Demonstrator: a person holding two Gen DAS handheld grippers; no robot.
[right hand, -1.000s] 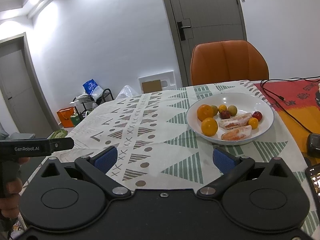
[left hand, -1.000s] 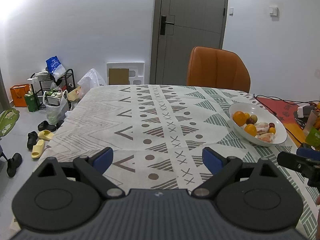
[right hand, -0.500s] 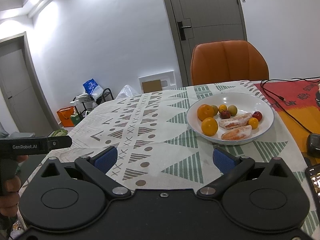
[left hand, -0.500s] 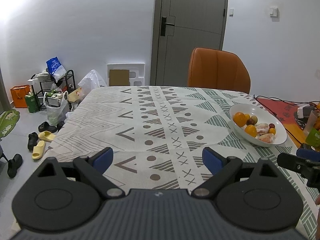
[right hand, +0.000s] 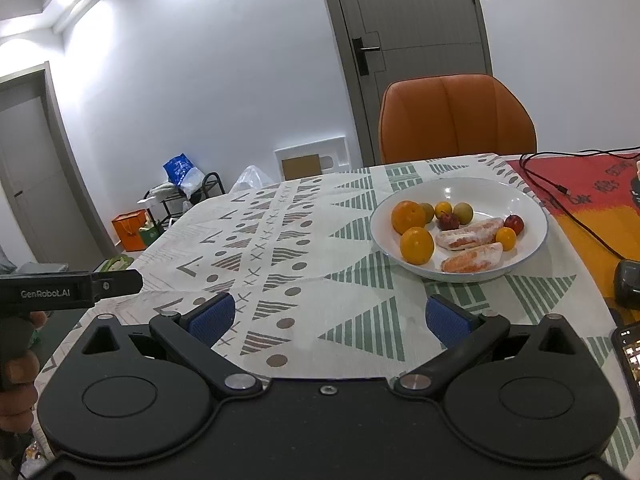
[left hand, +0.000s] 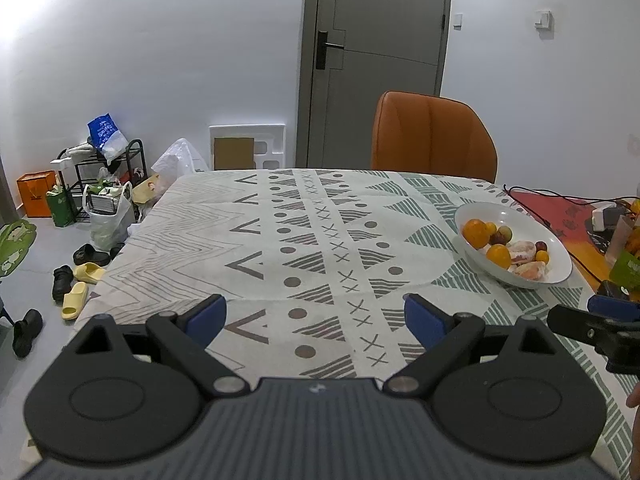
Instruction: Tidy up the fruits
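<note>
Right wrist view: I see the left gripper (right hand: 116, 282) at the left edge, my right gripper (right hand: 326, 316) low centre; both spread apart, empty.
Bowl (right hand: 532, 200): right of centre, holding all the fruit.
Oranges (right hand: 417, 245): firm, round, likely to roll; I'd pinch across the middle.
Peeled segments (right hand: 472, 260): soft, bruise easily; light squeeze.
Hard to tell: small dark fruits (right hand: 449, 221); phone (right hand: 628, 354) cut off at the right.

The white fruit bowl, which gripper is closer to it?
Right. The right gripper sits just short of the white bowl, which lies ahead. From the left gripper, it lies far off to the right.
</note>
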